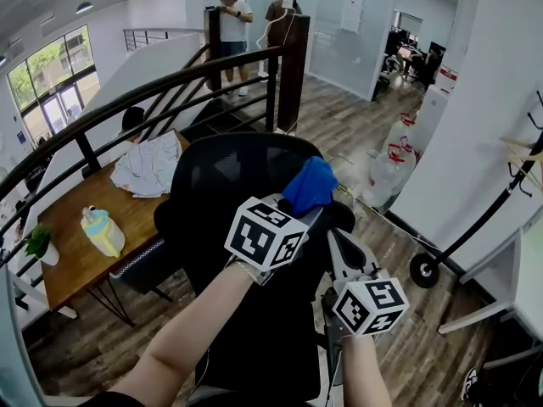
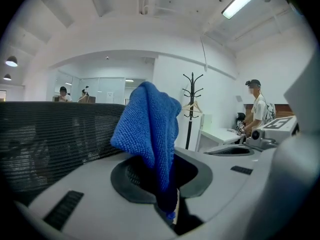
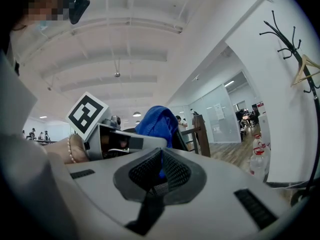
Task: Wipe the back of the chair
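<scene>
While the left hand-held gripper [image 2: 167, 181] clamps a blue cloth [image 1: 310, 185] at the chair back [image 1: 229, 176], the right hand-held gripper [image 3: 160, 158] sits closed, empty, near that chair back.

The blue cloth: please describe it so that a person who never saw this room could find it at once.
Find the black mesh chair beside the wooden table. By the upper edge of its back, the left gripper is shut on the blue cloth. It is the only bright blue, soft thing among grey and black parts.
</scene>
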The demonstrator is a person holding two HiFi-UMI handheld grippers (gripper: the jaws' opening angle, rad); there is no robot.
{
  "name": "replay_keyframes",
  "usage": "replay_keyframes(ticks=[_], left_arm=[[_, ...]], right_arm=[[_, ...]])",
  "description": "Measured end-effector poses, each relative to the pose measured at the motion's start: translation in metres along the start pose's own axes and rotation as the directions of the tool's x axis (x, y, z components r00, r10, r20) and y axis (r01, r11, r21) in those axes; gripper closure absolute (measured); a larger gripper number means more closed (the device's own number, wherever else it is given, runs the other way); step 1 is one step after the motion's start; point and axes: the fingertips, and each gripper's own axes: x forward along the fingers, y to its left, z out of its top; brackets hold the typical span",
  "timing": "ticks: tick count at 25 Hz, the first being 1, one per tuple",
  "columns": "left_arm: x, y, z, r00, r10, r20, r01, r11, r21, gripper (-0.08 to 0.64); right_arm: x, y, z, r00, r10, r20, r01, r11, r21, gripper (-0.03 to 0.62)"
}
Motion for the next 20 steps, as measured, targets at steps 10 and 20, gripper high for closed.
replay_keyframes(ticks=[10,20], left_arm=[[0.006,0.010,-0.008,1.000,0.008,-0.024,-0.008,1.000,-0.005,0.485],[-0.009,0.030,-0.012,0.998,0.069,-0.011,-0.069,0.995,-0.076,0.485]], right_arm=[[0.001,-0.006,0.000,1.000,-0.012,-0.002,0.012,1.000,0.002,0.563],[0.010,0.008,-0.004,1.000,0.022,-0.015,-0.022,1.000,0.000,0.563]])
